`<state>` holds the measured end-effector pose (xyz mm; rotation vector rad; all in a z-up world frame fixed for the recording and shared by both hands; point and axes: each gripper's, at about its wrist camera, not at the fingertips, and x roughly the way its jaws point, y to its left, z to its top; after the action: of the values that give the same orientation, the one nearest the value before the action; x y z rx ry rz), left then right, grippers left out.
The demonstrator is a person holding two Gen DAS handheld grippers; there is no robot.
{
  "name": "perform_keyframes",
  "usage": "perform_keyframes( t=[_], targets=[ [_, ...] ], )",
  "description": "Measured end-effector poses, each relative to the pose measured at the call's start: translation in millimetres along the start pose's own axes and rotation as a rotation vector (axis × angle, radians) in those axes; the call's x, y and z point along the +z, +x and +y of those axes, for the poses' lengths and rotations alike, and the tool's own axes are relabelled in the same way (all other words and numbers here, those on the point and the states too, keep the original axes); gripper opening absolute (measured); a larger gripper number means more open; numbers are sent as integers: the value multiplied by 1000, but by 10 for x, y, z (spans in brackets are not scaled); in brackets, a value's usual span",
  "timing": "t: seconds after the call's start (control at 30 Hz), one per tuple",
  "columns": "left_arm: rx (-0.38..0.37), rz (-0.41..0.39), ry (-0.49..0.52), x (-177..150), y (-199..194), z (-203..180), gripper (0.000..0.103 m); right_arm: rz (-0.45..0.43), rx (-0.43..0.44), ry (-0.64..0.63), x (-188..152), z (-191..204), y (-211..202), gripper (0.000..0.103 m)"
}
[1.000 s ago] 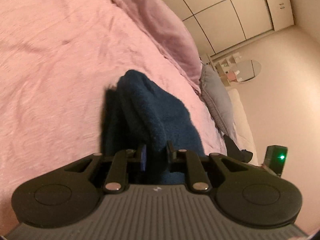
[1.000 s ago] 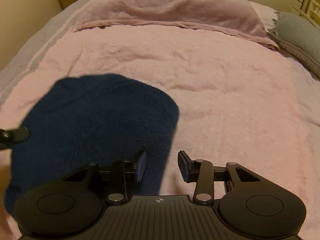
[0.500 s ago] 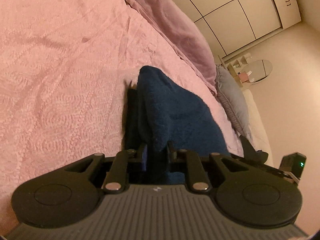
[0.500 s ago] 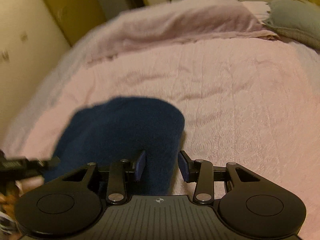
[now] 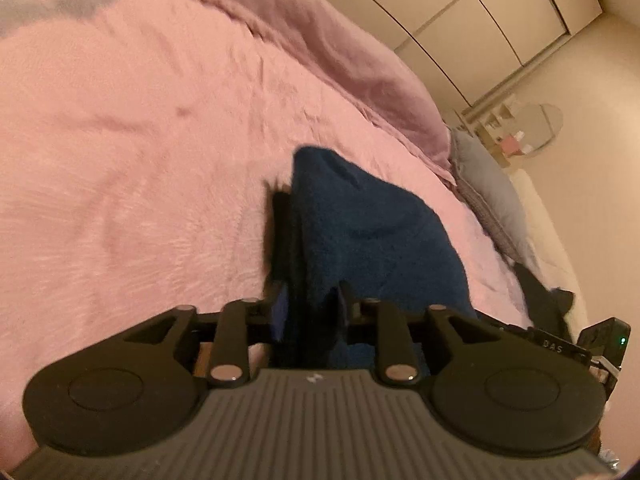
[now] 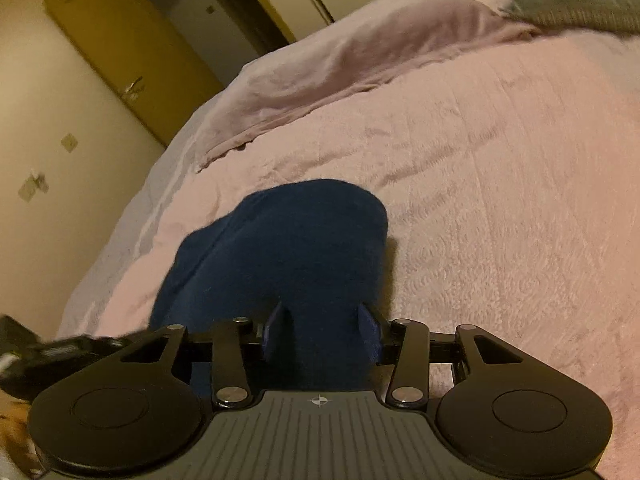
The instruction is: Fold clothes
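A pink bed [image 5: 140, 168] fills both views, with a mauve duvet [image 5: 340, 52] bunched at its head and wardrobe doors [image 5: 500, 24] behind. A navy cloth [image 6: 288, 264] lies folded on the bedspread, its near end hidden behind both tools. The left claw [image 5: 310, 312] tilts down over it, jaws opening with a dark fold between them; blur hides whether the pads press. The right claw [image 6: 322, 334] straddles the cloth's near edge, jaws opening, pads just beside the fabric.
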<state>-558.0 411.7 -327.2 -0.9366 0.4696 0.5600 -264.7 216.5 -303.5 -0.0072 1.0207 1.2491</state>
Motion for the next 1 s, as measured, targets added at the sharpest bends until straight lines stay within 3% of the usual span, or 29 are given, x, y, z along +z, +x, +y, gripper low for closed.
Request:
perform_keyframes(
  t=[0.13,0.2,0.33,0.4,0.43,0.47,0.63,0.73,0.83,1.0],
  targets=[
    [-2,-36,-63,-296,-484,-2,31,-11,-14,6,-67,25,30,44],
    [-5,-30,-107,-479,-642,29,31,-16,-17,9,-77,27,35,44],
    [-39,8,-181,-729,-690,69,32,-24,-22,16,-104,31,22,44],
    [-60,26,-207,-804,-624,82,31,-27,-25,16,-113,36,12,44],
    [-62,23,-222,-833,-586,101,17,-28,-27,13,-113,39,6,44],
    [-64,19,-236,-860,-564,129,13,-28,-26,13,-113,34,5,44],
    [-77,1,-302,-993,-580,304,10,-43,-24,-31,-128,58,-120,44],
    [-84,-13,-313,-1014,-586,290,10,-143,-52,-273,-349,293,-486,44],
    [-84,-14,-310,-1008,-571,277,10,-200,-30,-609,-863,512,-887,44],
    [-84,-20,-311,-1037,-589,282,10,-130,-55,-1070,-1725,684,-1055,43]
  ],
)
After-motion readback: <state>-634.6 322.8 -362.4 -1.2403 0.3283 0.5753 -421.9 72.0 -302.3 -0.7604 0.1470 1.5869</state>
